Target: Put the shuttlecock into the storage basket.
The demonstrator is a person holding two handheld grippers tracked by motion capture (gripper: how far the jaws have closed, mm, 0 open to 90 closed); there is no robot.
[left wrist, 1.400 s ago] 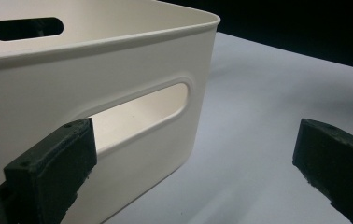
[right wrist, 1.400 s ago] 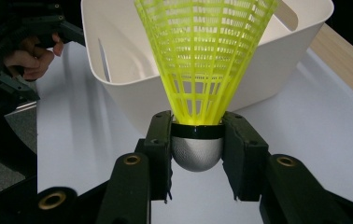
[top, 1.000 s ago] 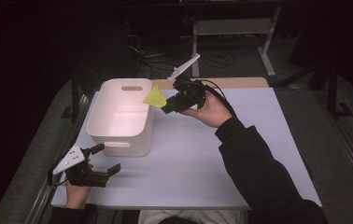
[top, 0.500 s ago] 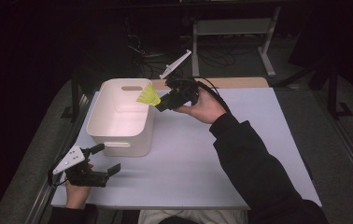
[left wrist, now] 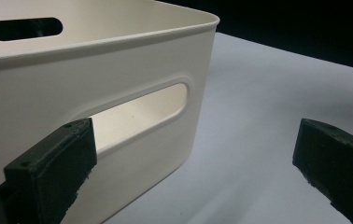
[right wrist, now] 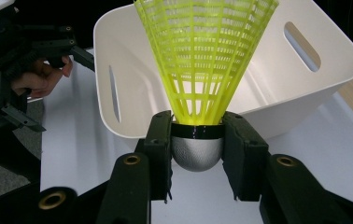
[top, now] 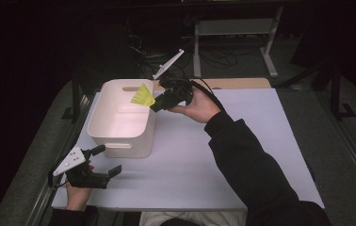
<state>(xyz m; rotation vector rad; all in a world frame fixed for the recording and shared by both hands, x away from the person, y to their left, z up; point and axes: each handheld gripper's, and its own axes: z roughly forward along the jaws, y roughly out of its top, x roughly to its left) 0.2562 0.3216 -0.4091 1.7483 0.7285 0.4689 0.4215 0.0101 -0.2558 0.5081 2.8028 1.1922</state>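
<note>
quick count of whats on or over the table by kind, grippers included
White bin: 1
Yellow shuttlecock: 1, clamped in the right gripper
Handheld grippers: 2, the right one and the left gripper, open, beside the bin
Total: 4

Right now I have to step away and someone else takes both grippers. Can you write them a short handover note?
Right gripper: shut on the yellow shuttlecock at its grey cork end, skirt pointing over the white bin's rim.
Left gripper: open, holding nothing, low on the table by the bin's near handle slot.
Done: shuttlecock picked up and carried to the bin.
Left, probably: release it into the bin, whose visible interior looks empty.
</note>
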